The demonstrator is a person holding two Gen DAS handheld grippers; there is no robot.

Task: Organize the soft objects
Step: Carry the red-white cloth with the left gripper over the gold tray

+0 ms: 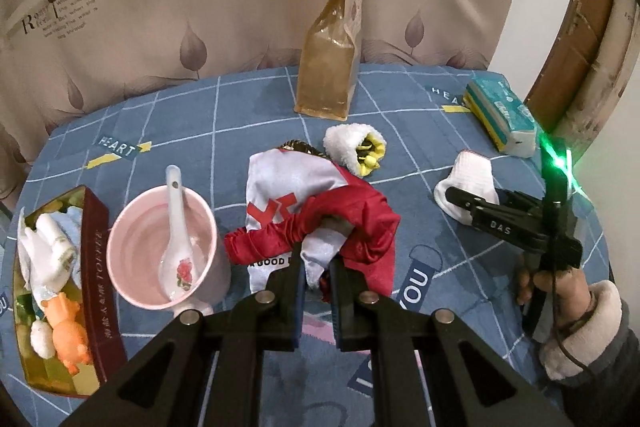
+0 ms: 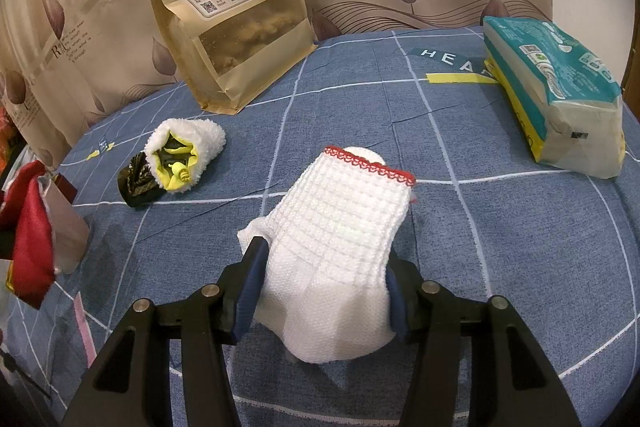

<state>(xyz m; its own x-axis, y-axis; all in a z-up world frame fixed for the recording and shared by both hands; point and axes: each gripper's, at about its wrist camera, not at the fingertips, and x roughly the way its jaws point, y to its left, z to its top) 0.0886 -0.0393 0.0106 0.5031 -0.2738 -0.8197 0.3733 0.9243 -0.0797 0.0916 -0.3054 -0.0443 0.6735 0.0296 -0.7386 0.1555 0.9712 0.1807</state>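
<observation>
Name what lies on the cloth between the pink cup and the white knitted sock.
The red and white satin cloth, pinched by the left gripper, lies between the pink cup and the white knitted sock. The left wrist view shows this.

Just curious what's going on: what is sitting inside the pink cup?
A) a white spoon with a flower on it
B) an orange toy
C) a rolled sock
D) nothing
A: a white ceramic spoon with a red flower print stands in the pink cup.
</observation>
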